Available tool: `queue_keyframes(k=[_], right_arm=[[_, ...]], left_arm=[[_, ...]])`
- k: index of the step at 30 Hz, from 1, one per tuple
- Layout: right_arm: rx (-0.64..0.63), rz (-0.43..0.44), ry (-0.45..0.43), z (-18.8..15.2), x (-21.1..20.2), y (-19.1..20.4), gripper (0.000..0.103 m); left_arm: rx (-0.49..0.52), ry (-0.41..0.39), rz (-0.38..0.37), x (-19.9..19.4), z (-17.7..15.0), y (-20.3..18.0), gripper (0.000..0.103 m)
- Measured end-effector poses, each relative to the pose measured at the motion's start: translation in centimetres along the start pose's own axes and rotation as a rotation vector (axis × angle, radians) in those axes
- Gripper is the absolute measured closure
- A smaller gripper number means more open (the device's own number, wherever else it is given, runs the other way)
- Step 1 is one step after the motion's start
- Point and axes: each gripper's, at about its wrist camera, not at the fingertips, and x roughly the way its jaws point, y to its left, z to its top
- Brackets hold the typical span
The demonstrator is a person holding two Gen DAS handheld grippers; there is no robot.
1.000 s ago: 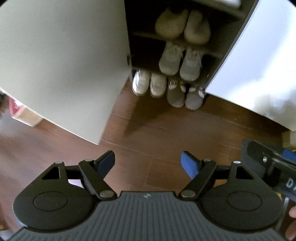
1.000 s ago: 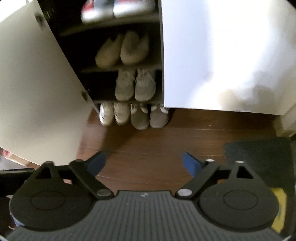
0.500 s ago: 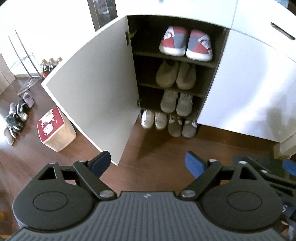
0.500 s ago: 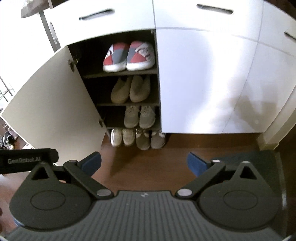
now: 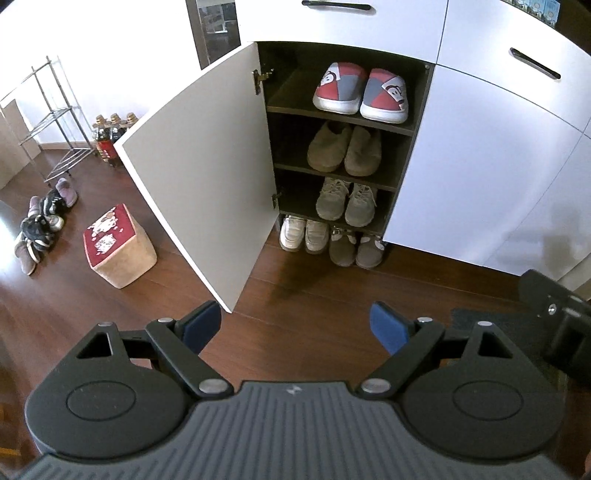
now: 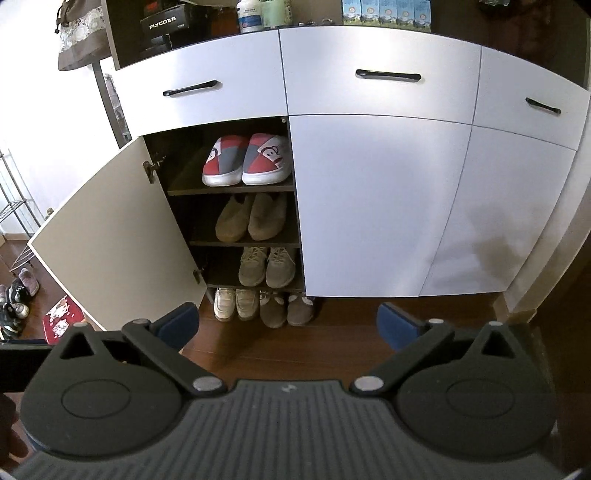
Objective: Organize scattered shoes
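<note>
The white shoe cabinet [image 6: 369, 206] stands with its left door [image 5: 207, 166] swung open. Inside, red-and-grey slippers [image 5: 360, 94] fill the top shelf, tan slippers [image 5: 343, 149] the shelf below, and grey sneakers [image 5: 345, 201] the lowest one. A white pair [image 5: 304, 234] and a grey-brown pair [image 5: 354, 247] rest on the floor under the shelves. Several loose shoes [image 5: 40, 221] lie far left on the floor. My left gripper [image 5: 295, 321] is open and empty, well back from the cabinet. My right gripper [image 6: 288, 321] is open, its jaws still opening, with nothing between them.
A small red-topped stool [image 5: 118, 245] sits on the wood floor left of the open door. A metal rack [image 5: 48, 122] and several bottles [image 5: 110, 136] stand by the far wall. A dark mat [image 5: 491, 321] lies at the right. Boxes and containers [image 6: 255, 14] top the cabinet.
Both grippers have risen and drawn back from the cabinet, so the whole cabinet, its drawers and the room at the left now show. Both pairs of jaws stand slightly wider.
</note>
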Motion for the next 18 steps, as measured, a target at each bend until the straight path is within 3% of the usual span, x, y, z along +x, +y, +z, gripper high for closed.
queue_keyframes(k=[18], right_arm=[[-0.014, 0.044, -0.016, 1.3, -5.0, 1.9, 0.001]], left_arm=[[-0.067, -0.030, -0.027, -6.0, -0.3, 3.2, 0.013]])
